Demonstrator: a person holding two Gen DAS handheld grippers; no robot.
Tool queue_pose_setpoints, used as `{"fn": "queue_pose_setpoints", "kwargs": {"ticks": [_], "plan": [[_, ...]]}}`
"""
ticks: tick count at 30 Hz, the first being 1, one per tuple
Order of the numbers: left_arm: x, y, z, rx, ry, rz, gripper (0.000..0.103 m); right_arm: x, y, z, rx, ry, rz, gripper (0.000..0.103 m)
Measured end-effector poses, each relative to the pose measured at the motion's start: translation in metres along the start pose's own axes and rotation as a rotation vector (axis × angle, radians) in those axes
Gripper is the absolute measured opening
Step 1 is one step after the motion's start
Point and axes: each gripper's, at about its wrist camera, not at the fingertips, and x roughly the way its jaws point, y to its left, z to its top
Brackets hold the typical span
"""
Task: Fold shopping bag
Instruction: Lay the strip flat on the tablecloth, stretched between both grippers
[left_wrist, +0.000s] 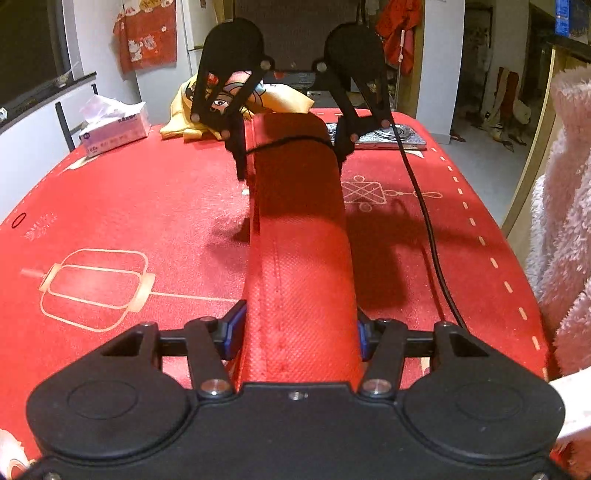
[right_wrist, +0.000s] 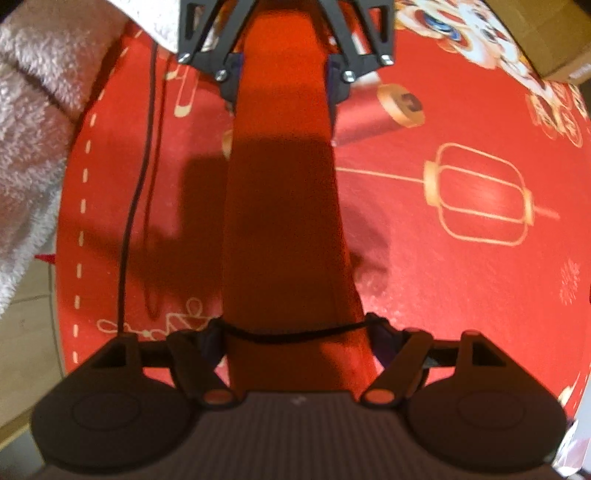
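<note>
The red shopping bag (left_wrist: 299, 258) is folded into a long narrow strip that runs between the two grippers over the red lantern-print tablecloth (left_wrist: 129, 206). My left gripper (left_wrist: 299, 332) is shut on the near end, with its blue pads (left_wrist: 232, 328) pressed against both sides. At the far end my right gripper (left_wrist: 291, 158) straddles the strip from above. In the right wrist view the bag (right_wrist: 284, 221) lies between the fingers of my right gripper (right_wrist: 298, 343). A thin black band (right_wrist: 295, 335) is stretched from fingertip to fingertip across the bag. My left gripper (right_wrist: 284, 85) shows at the top.
At the back of the table are a tissue box (left_wrist: 114, 127), a yellow printed cloth (left_wrist: 284, 98) and a silver patterned object (left_wrist: 399, 138). A black cable (left_wrist: 424, 214) runs along the right side. A pink fluffy sleeve (left_wrist: 565, 221) is at the right edge. A black loop (left_wrist: 18, 220) lies far left.
</note>
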Motion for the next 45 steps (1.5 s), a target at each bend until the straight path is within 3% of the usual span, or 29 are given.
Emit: {"fn": "queue_pose_setpoints", "kwargs": {"ticks": [7,15,24,29,41,45], "plan": [[0.0,-0.001,-0.002,-0.027,-0.017,0.0,0.056,0.001,0.0,0.031,-0.016,-0.087,0.01,0.072],[0.002,-0.003,-0.002,-0.028,-0.013,0.015,0.058,0.011,-0.006,0.067,-0.043,-0.099,0.035,0.071],[0.006,0.018,0.009,-0.132,0.047,0.107,0.061,0.013,-0.035,0.047,0.067,-0.126,-0.029,0.071],[0.014,0.022,0.021,-0.089,0.122,0.096,0.066,0.016,-0.042,0.032,0.101,-0.174,-0.041,0.072],[0.013,0.018,0.025,-0.107,0.14,0.093,0.068,0.009,-0.019,0.045,0.053,-0.185,-0.057,0.072],[0.011,0.016,0.029,-0.155,0.18,0.122,0.079,0.007,-0.018,0.033,0.067,-0.22,-0.055,0.074]]}}
